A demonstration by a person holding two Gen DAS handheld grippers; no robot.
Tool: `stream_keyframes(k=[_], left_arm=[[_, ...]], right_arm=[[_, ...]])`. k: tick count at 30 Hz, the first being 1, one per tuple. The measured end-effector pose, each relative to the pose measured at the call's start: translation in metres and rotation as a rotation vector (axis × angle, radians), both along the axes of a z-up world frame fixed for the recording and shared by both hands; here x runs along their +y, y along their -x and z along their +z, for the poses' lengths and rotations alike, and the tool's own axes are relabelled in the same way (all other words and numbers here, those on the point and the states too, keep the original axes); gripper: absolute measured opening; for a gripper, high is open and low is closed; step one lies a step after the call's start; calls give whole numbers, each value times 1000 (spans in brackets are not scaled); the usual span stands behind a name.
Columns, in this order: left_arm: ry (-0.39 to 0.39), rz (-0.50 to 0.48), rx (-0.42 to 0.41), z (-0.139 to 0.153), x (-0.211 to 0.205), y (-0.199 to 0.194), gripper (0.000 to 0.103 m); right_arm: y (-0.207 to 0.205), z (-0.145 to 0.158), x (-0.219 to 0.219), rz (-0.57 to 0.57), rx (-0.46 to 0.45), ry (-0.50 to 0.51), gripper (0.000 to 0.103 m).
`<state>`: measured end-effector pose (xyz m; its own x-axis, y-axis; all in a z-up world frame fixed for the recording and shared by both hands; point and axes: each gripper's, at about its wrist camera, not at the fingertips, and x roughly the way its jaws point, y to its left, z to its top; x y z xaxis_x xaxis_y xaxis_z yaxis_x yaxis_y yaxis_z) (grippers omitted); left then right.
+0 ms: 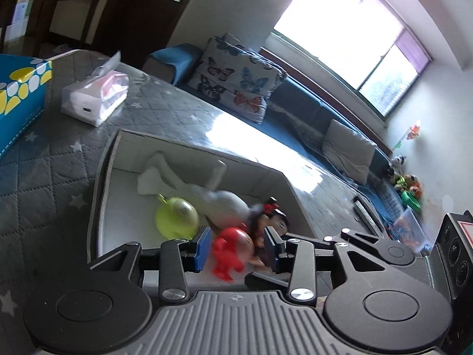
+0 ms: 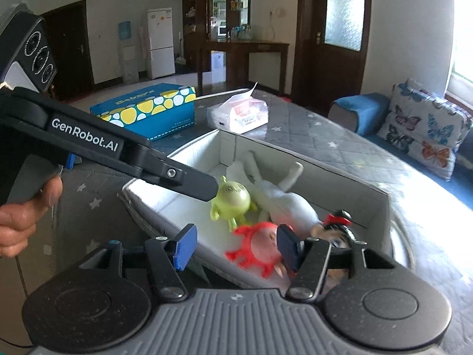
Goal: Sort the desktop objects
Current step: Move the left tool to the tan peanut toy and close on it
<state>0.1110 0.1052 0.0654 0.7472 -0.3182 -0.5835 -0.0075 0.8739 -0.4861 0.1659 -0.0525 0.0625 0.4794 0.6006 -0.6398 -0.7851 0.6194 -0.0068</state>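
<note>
A grey open box [image 1: 100, 177] [image 2: 369, 189] on the quilted table holds a white plush toy [image 1: 218, 198] [image 2: 283, 198], a yellow-green round figure [image 1: 177, 216] [image 2: 232, 198], a red round figure [image 1: 233, 248] [image 2: 260, 245] and a dark-haired doll [image 1: 272, 219] [image 2: 337, 227]. My left gripper [image 1: 238, 250] is open above the box, its blue pads either side of the red figure without touching it. In the right wrist view its black arm [image 2: 183, 177] reaches over the box. My right gripper [image 2: 236, 247] is open and empty at the box's near wall.
A blue box with yellow and white spots [image 1: 17, 97] [image 2: 147, 112] and a soft tissue pack [image 1: 94, 97] [image 2: 239, 112] stand on the grey star-patterned cover [image 1: 44, 162] beyond the box. A blue sofa with butterfly cushions [image 1: 236, 80] [image 2: 425, 127] runs along the table's far side.
</note>
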Motion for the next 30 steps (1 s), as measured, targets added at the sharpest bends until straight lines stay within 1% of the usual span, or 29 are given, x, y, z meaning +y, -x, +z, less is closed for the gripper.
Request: stream_keyframes(k=[5, 12, 14, 16, 19, 21, 26, 30], left_arm=[[1, -54, -6, -1, -22, 15, 42], [7, -121, 18, -15, -51, 22, 42], [7, -135, 38, -22, -58, 20, 41], [7, -148, 56, -29, -63, 17, 41], [12, -162, 77, -38, -70, 13, 42], [21, -165, 85, -44, -72, 10, 41], [46, -172, 111, -56, -74, 4, 41], [64, -179, 118, -60, -75, 2, 41]], right_arm=[[24, -1, -31, -29, -11, -21, 66], [44, -18, -61, -87, -6, -6, 71], [45, -23, -66, -104, 3, -1, 72], [45, -30, -71, -125, 12, -1, 75], [44, -40, -77, -151, 28, -1, 76], [43, -44, -80, -164, 38, -4, 81], [39, -54, -80, -185, 60, -21, 81], [36, -62, -79, -189, 76, -21, 81]])
